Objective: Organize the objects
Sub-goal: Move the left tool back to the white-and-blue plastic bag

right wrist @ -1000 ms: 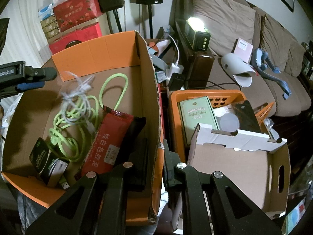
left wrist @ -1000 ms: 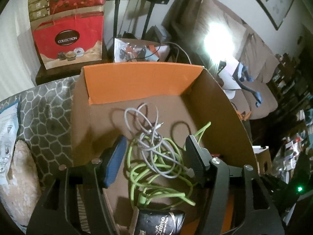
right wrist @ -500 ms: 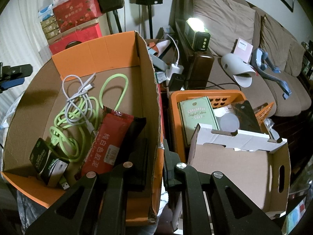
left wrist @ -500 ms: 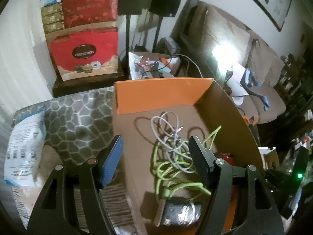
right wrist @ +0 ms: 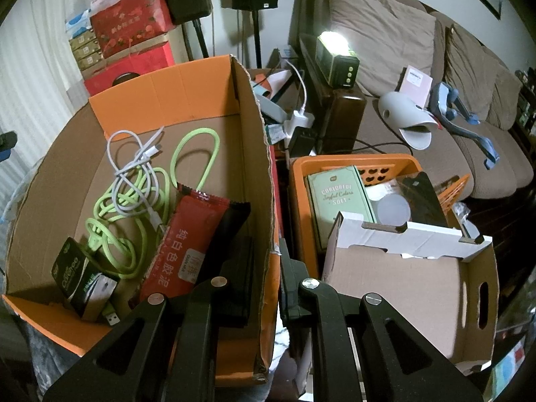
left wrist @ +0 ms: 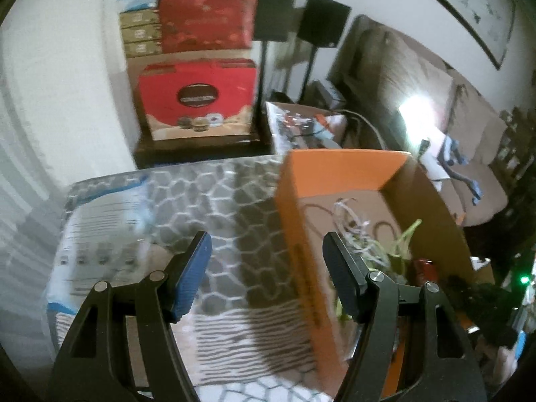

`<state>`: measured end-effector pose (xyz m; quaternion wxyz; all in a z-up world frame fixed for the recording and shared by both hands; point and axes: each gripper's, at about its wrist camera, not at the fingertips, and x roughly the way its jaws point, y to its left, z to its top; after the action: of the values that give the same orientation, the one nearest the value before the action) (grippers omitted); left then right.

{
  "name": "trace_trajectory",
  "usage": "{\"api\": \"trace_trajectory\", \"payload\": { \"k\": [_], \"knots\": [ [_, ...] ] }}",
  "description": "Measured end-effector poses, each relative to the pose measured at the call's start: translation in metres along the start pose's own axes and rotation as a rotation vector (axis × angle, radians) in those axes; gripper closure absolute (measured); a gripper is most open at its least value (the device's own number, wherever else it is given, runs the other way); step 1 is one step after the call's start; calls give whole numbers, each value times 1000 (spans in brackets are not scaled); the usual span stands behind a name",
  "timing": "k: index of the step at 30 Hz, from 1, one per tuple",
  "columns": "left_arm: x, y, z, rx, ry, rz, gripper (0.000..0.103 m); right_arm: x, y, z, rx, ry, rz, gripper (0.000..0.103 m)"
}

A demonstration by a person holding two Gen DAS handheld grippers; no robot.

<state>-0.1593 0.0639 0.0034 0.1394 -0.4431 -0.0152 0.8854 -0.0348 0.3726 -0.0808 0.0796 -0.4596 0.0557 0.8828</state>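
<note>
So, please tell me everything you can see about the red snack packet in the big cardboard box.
The red snack packet is a long, flat, glossy wrapper with white Chinese characters, a white label and crimped ends. It lies slanted on the floor of the cardboard box, near the right wall. Its upper end lies beside the green cable, and it rests partly on a black packet. No gripper touches it.

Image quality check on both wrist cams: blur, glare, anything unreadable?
Left wrist: motion-smeared, patterned cloth and red gift box label soft; lamp blows out. Right wrist: sharp, print on red packet and green box legible; lamp glares, fisheye bends edges.
</note>
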Motion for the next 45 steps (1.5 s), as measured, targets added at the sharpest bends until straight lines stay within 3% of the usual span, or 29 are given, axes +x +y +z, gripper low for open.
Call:
{"api": "trace_trajectory", "payload": {
  "k": [18, 25, 27, 28, 33, 38, 45],
  "knots": [
    [-20, 150, -19, -206, 2, 177, 37, -1, -1, 1, -1, -2, -3, 92],
    [-20, 187, -26, -246, 18, 211, 33, -1, -2, 1, -2, -1, -4, 92],
    [-19, 195, -28, -252, 25, 221, 28, 0, -2, 1, -1, -2, -5, 92],
    [-19, 201, -28, -258, 24, 228, 20, -1, -2, 1, -1, -2, -4, 92],
    [-16, 227, -33, -298, 39, 248, 19, -1, -2, 1, -1, -2, -4, 92],
    [3, 248, -41, -351, 107, 183, 19, 0, -2, 1, -2, -2, -4, 92],
    [32, 267, -54, -447, 163, 28, 19, 0, -2, 1, -2, -2, -4, 92]
  ]
}}
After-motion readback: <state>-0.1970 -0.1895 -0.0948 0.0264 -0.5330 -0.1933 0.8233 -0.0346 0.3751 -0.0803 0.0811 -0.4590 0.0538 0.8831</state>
